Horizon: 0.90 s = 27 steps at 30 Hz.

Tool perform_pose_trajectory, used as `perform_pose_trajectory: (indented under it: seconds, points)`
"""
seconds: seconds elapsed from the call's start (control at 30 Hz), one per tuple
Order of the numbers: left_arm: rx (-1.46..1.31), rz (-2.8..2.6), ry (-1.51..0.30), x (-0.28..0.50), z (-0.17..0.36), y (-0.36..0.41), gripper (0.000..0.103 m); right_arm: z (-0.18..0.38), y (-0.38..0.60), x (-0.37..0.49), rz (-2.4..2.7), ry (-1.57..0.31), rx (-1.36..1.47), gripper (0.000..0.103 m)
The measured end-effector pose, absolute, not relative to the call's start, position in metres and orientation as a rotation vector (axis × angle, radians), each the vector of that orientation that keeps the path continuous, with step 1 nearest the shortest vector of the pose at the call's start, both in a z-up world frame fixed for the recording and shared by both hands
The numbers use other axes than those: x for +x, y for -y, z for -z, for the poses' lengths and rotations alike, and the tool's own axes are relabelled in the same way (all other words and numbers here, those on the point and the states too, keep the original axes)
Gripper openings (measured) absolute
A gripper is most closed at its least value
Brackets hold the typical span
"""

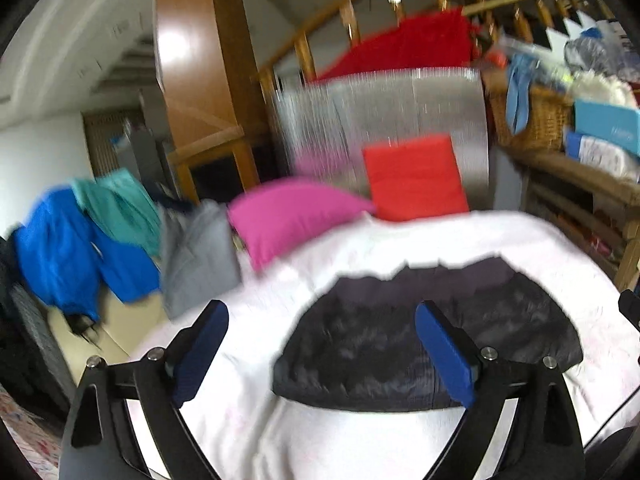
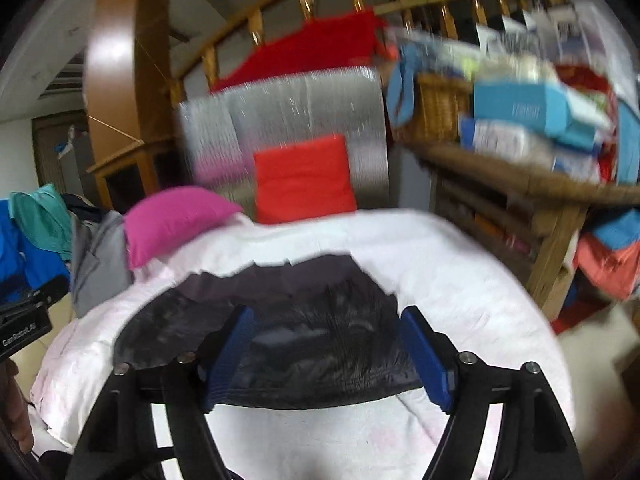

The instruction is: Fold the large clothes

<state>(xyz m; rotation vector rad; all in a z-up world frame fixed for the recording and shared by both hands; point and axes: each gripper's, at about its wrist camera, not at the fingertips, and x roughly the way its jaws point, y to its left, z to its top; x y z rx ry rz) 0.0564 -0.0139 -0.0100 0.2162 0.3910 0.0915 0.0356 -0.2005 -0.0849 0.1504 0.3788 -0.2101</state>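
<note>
Both claws, left (image 1: pixel 322 354) and right (image 2: pixel 324 354), gape empty above the folded black jacket (image 1: pixel 428 344) on the bed (image 1: pixel 360 440), whose slick, puffy fabric may spring open unheld.

Place: a lived-in home, a bedroom corner beside a staircase.
Bed: white cover (image 1: pixel 400 432), pink pillow (image 1: pixel 288 216), red cushion (image 1: pixel 416 180).
Stairs: wooden banister (image 2: pixel 280 12) overhead.
Clutter: wicker basket (image 1: pixel 532 120), wooden shelf (image 2: pixel 520 176) of boxes, clothes (image 1: pixel 80 248) heaped at left.
</note>
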Motion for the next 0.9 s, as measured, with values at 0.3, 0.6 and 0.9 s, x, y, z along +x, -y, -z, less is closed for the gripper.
perform_pose_trajectory:
  seconds: [0.3, 0.6, 0.9]
  points:
    - [0.163, -0.118, -0.221, -0.032, -0.068, -0.003, 0.101, 0.013, 0.158, -0.046, 0.195, -0.351, 0.118, 0.082]
    - [0.132, -0.158, -0.219, -0.073, -0.088, -0.022, 0.102, -0.006, 0.132, -0.093, 0.190, -0.361, 0.140, 0.082]
    - [0.132, -0.176, -0.204, -0.099, -0.094, -0.033, 0.102, -0.010, 0.120, -0.108, 0.184, -0.362, 0.148, 0.082]
